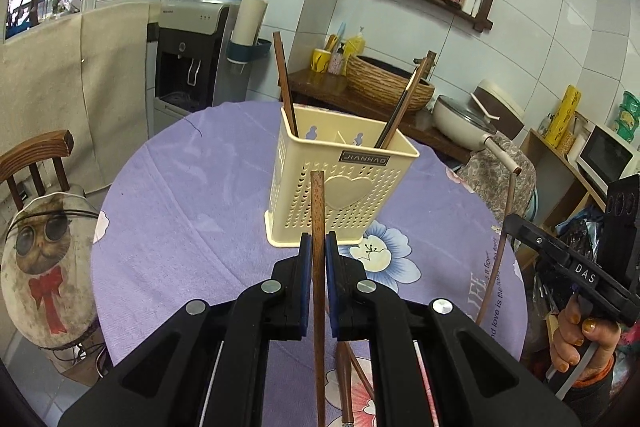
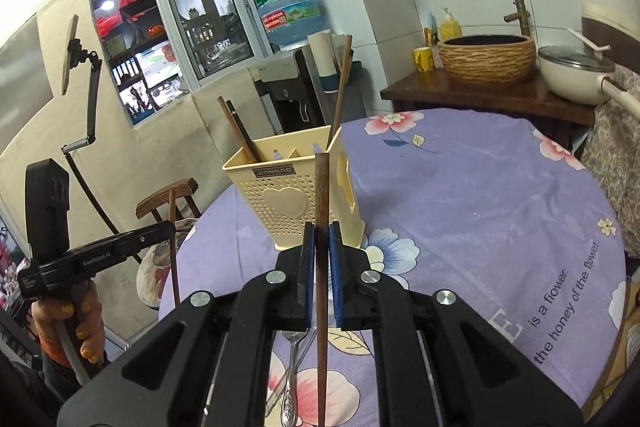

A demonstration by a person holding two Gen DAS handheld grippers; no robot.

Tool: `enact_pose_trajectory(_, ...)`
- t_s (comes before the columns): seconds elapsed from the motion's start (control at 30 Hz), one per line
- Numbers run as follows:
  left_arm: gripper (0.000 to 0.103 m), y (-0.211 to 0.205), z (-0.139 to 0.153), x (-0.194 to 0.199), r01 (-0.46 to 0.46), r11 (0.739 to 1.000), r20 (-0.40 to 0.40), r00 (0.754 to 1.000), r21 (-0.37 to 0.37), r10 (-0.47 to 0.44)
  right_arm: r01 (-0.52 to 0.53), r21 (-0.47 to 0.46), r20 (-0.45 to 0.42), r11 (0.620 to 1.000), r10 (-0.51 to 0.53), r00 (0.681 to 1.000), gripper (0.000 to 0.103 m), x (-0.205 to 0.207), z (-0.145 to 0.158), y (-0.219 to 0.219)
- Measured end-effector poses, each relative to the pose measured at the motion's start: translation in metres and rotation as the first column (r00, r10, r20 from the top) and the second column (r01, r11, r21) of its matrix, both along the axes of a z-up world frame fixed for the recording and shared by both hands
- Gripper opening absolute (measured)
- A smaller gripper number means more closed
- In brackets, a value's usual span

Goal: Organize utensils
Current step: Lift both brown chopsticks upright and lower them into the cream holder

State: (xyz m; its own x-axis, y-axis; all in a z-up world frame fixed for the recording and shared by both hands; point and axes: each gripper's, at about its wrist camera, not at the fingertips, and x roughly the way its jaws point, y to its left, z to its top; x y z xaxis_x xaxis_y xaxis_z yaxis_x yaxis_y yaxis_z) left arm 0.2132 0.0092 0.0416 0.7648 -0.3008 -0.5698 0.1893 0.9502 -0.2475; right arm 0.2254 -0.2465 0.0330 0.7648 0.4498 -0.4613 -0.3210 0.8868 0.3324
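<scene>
A cream perforated utensil holder (image 1: 340,187) (image 2: 288,195) stands on the purple flowered tablecloth, with brown chopsticks (image 1: 286,87) leaning in its left compartment and more (image 1: 404,103) in its right. My left gripper (image 1: 319,243) is shut on a light wooden chopstick (image 1: 317,203) held upright in front of the holder. My right gripper (image 2: 322,233) is shut on a darker chopstick (image 2: 321,187), also upright, near the holder. Each gripper shows in the other's view (image 1: 510,225) (image 2: 170,227). A metal fork (image 2: 292,367) lies on the cloth under the right gripper.
A wooden-handled utensil (image 1: 344,367) lies on the cloth under the left gripper. A chair (image 1: 36,155) with a cat cushion stands at the table's left edge. Behind are a water dispenser (image 1: 192,59), a woven basin (image 1: 384,83) and a lidded pan (image 1: 464,119).
</scene>
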Motion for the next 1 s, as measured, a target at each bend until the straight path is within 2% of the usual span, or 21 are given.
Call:
enact_pose_trajectory(0.53, 0.007, 0.008, 0.038, -0.010, 0.004, 0.999, 0.100, 0.995, -0.042, 0.000, 0.001, -0.010, 0.091, 1.000, 0.000, 0.996, 0.007, 0.000, 0.032, 0.003)
enact_pose_trajectory(1.0, 0.007, 0.009, 0.085, 0.012, 0.021, 0.999, 0.148, 0.989, -0.037, -0.016, -0.084, -0.021, 0.106, 0.996, 0.086, 0.991, 0.007, 0.033, 0.089, 0.018)
